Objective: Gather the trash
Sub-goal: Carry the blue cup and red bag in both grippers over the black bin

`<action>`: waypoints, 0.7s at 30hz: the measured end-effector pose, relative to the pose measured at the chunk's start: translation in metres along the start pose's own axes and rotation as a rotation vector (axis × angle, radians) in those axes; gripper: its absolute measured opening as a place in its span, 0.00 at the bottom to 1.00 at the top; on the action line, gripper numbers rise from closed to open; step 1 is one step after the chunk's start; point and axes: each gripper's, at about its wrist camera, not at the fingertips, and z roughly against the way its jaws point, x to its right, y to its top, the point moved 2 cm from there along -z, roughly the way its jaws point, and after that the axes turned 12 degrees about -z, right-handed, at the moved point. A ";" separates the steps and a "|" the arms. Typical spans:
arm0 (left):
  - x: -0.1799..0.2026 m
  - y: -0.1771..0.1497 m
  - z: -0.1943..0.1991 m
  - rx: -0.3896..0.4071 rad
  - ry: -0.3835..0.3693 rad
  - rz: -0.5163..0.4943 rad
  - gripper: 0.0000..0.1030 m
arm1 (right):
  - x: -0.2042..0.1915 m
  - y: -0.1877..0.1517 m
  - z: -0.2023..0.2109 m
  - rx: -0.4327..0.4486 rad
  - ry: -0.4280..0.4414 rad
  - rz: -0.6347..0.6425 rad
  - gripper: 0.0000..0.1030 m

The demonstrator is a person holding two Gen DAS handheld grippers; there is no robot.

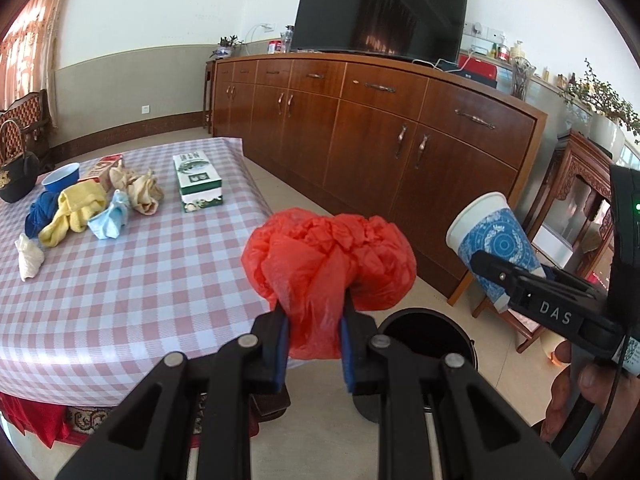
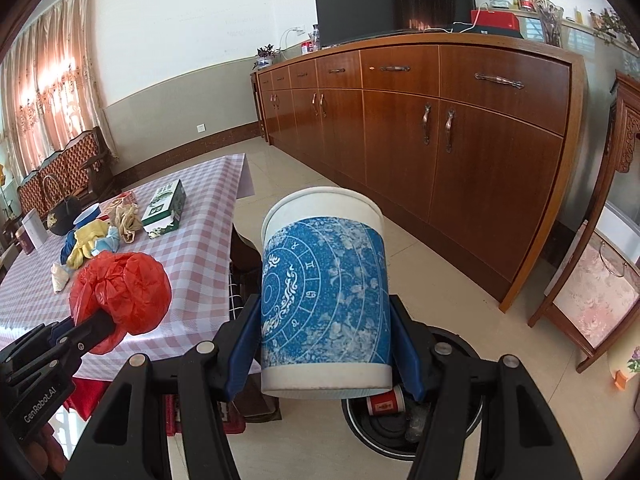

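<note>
My left gripper (image 1: 314,334) is shut on a crumpled red plastic bag (image 1: 328,260), held past the table's edge and just left of a black trash bin (image 1: 428,340) on the floor. My right gripper (image 2: 324,344) is shut on a white paper cup with a blue pattern (image 2: 324,292), held upright over the same black trash bin (image 2: 400,432). A red cup (image 2: 386,400) and other waste lie inside the bin. In the left wrist view the cup (image 1: 492,240) and right gripper (image 1: 504,280) show at the right; in the right wrist view the bag (image 2: 120,292) and left gripper (image 2: 92,328) show at the left.
A table with a pink checked cloth (image 1: 120,280) bears several crumpled rags (image 1: 80,208), a green tissue box (image 1: 198,182), a blue bowl (image 1: 62,178) and a black bag (image 1: 18,178). A long wooden sideboard (image 1: 380,120) with a television (image 1: 380,12) lines the wall. A carved wooden stand (image 2: 592,280) is at right.
</note>
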 end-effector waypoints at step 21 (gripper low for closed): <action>0.112 -0.014 -0.090 -0.145 -0.181 -0.130 0.22 | 0.138 -0.031 -0.039 -0.130 -0.151 -0.041 0.61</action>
